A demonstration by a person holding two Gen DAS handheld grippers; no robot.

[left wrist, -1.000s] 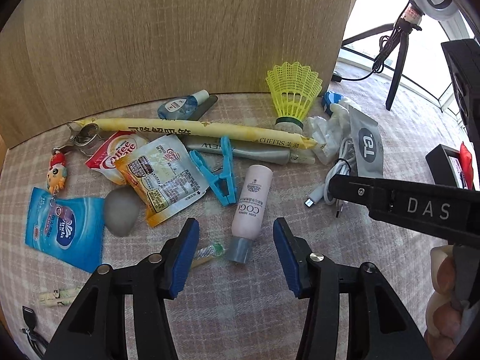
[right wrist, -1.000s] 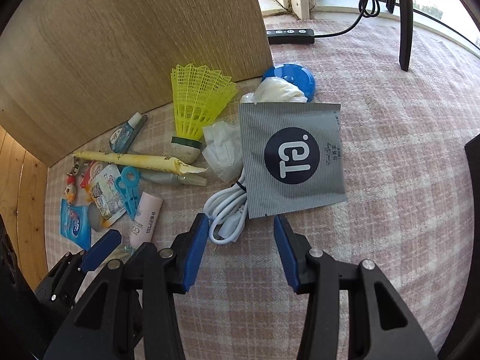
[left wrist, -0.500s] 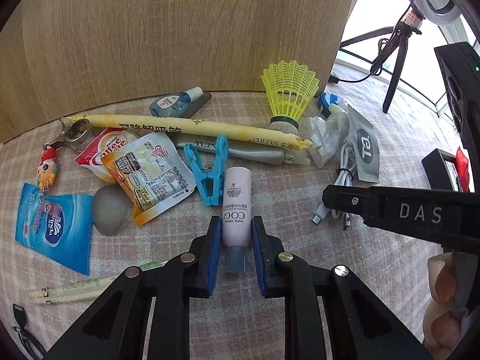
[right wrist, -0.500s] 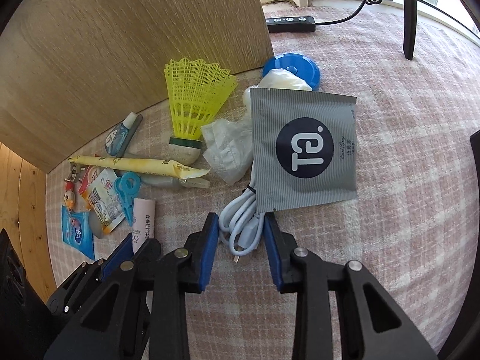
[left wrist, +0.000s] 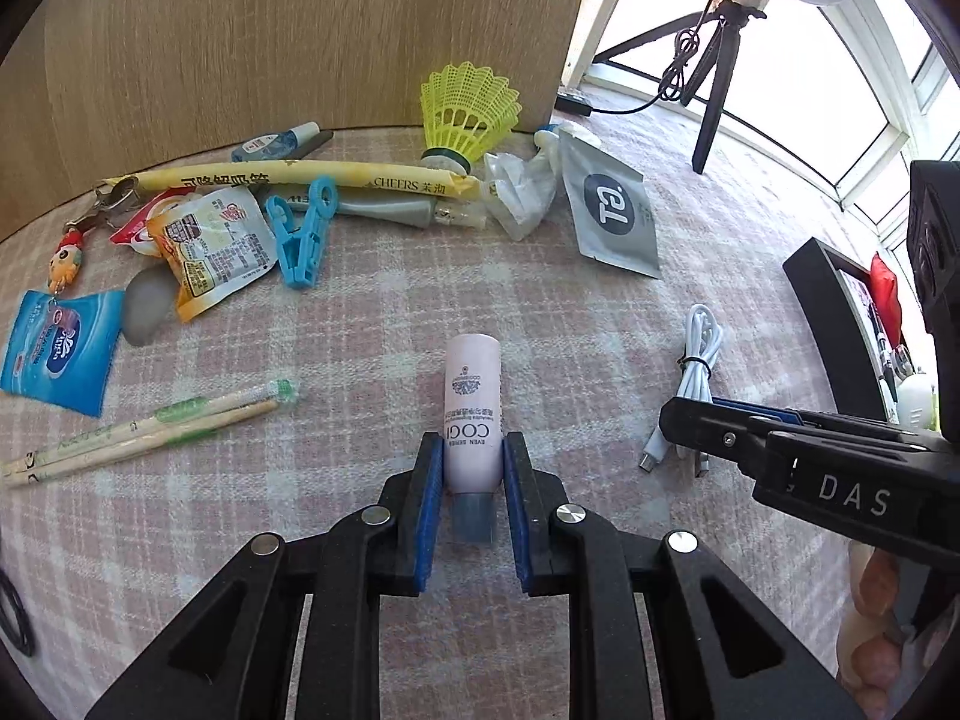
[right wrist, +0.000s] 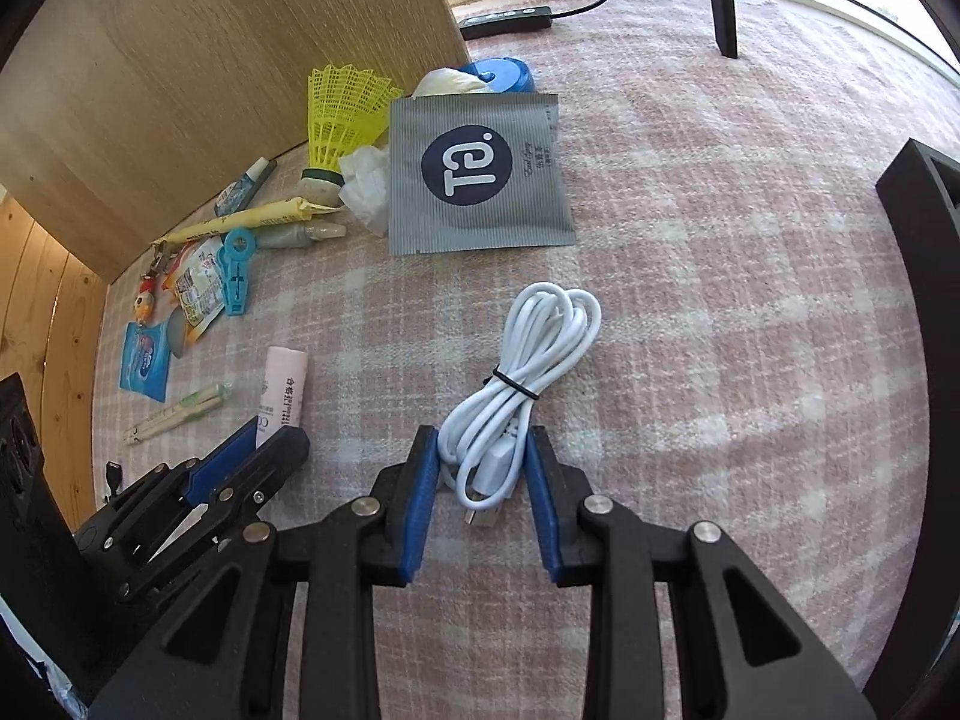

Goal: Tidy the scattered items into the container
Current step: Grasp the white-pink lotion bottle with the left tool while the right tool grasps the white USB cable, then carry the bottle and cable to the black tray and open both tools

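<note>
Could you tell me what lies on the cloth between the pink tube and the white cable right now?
Nothing: in the left wrist view, only bare checked cloth separates the pink tube, held by the left gripper, from the white cable.

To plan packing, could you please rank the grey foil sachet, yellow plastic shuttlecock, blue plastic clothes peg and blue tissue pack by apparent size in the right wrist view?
1. Grey foil sachet
2. Yellow plastic shuttlecock
3. Blue plastic clothes peg and blue tissue pack: alike, unranked.
</note>
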